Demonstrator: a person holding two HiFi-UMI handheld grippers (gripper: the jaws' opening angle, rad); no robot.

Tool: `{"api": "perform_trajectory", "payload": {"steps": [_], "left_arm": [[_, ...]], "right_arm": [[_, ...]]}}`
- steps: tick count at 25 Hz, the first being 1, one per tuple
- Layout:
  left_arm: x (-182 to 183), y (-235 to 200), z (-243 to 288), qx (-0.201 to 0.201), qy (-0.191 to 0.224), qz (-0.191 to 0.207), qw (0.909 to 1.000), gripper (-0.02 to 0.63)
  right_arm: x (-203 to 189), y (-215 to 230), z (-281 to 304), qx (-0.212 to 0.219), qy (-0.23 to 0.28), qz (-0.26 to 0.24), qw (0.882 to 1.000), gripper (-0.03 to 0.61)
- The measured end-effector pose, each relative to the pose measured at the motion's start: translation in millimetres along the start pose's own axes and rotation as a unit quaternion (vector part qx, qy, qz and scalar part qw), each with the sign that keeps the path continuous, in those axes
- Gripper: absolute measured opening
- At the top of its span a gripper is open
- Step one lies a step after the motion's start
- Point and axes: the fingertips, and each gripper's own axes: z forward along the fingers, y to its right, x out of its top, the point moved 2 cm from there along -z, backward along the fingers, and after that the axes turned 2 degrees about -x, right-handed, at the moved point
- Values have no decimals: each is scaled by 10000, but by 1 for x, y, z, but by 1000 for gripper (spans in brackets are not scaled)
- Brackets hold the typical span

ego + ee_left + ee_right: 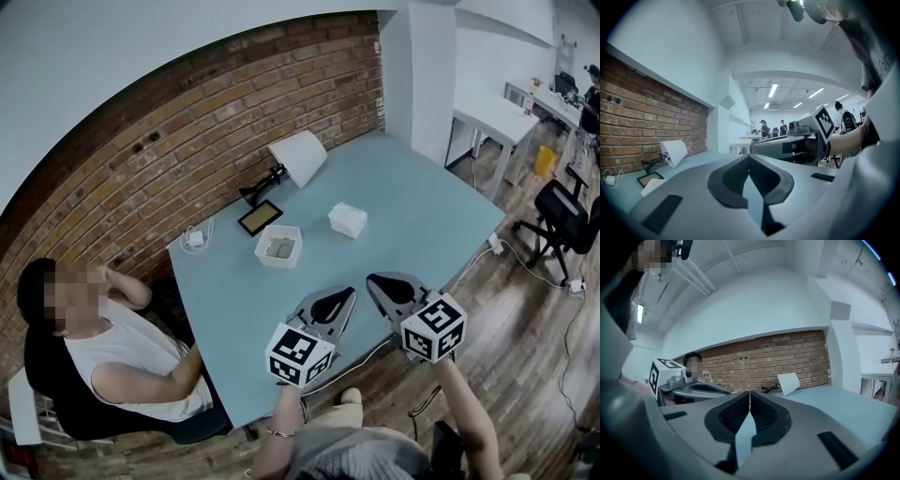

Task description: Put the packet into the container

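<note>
Jaws clenched empty, left gripper [348, 293] and right gripper [371, 279] hover short of the container [279, 258], packet [348, 219] lying near it.

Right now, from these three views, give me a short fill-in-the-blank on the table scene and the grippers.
1. The left gripper and the right gripper both have their jaws ____, with nothing between them.
2. In the head view, the packet lies on the table to the ____ of the container.
3. The wall behind the table is built of ____.

Missing words: shut; right; brick.
</note>
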Motion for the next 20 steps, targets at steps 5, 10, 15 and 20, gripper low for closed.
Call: {"api": "perform_trajectory", "payload": {"steps": [5, 10, 15, 20], "left_arm": [[-5, -36, 20, 77, 0, -123, 9999, 9], [-12, -60, 31, 209, 87, -300, 9993, 9], [-18, -72, 40, 315, 72, -488, 9983, 9], [-25, -85, 66, 478, -24, -599, 9971, 9]], "right_arm": [[-1, 28, 35, 31, -73, 102, 9999, 14], [-5, 48, 59, 40, -211, 129, 9997, 14], [-9, 59, 76, 190, -457, 145, 9987, 14], [-13, 83, 90, 419, -594, 235, 9971, 14]]}}
